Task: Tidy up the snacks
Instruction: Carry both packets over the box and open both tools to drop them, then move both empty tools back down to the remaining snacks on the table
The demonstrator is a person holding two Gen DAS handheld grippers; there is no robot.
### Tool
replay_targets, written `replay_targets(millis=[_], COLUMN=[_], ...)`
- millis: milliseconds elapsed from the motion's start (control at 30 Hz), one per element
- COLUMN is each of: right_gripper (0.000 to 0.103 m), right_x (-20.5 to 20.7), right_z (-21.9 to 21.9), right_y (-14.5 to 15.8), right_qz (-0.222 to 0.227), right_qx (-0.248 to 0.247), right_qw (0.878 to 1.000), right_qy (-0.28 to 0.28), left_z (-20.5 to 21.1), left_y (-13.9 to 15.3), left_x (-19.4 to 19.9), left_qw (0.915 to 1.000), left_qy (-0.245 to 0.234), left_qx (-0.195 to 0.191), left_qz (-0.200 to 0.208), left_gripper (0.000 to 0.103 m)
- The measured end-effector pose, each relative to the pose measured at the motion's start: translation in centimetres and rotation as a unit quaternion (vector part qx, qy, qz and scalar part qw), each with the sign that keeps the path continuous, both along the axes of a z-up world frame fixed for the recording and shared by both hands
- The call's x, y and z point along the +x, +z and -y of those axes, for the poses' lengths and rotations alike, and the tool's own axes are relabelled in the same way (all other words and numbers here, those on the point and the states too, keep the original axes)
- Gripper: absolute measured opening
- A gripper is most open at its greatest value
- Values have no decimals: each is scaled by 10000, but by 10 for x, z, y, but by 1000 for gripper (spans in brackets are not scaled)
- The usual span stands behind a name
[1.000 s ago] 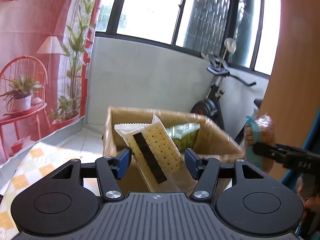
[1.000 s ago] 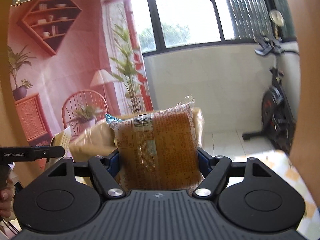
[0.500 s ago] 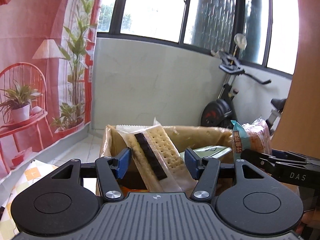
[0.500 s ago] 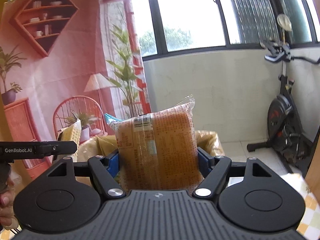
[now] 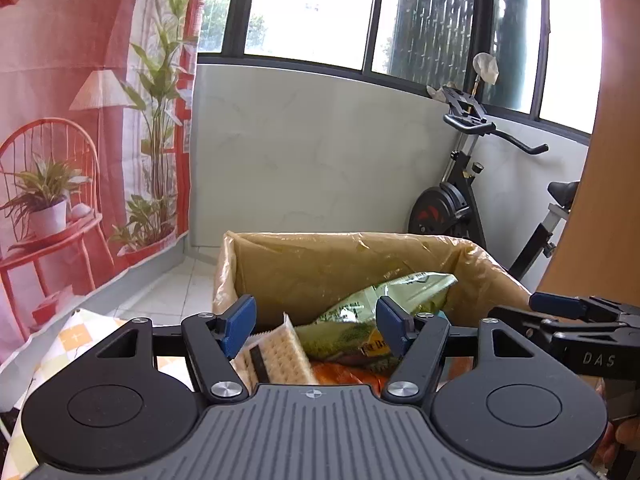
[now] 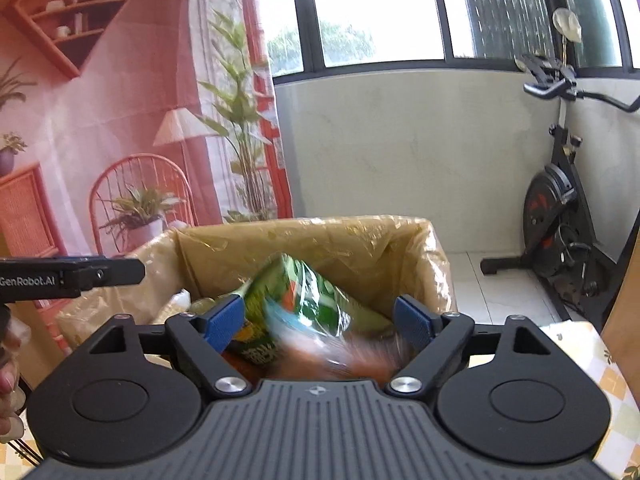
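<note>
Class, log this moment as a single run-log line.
left gripper: opening, cracker pack released | right gripper: opening, orange pack dropping | lined box

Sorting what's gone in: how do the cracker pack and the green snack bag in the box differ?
The clear cracker pack is flat and stiff, showing pale dotted crackers; the green snack bag is opaque, printed and puffy. The pack stands on end at the left; the bag slants across the middle. Both sit inside the plastic-lined cardboard box.

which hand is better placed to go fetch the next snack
Neither clearly. Both tongs, left and right, are opening over the lined box, with the cracker pack and orange pack dropped inside and no further snacks in view.
</note>
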State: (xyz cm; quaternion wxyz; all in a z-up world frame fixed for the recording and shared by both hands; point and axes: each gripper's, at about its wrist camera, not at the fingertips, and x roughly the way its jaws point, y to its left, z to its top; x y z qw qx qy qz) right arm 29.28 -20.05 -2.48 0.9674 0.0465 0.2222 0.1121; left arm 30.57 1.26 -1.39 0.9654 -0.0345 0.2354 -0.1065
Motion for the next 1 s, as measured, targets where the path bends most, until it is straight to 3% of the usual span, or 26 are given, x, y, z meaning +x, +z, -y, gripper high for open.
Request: replay_targets(millis=[433, 733, 1000], right_gripper=[85, 85, 85], right_x=[-56, -101, -121], right_z=[0, 5, 6], right_y=[12, 5, -6], right_qz=[136, 232, 170], right_qx=[38, -134, -210], right_qw=[9999, 9996, 9996], right_qy=[44, 7, 26], left_z=[-27, -51, -61], left_y=[5, -25, -49], left_x=[-59, -99, -106], left_qw=[9999, 9994, 9971], left_qy=[-109, 207, 443], left_qx=[-123, -244, -438], left_qz=[4, -144, -439], left_gripper=[69, 69, 69])
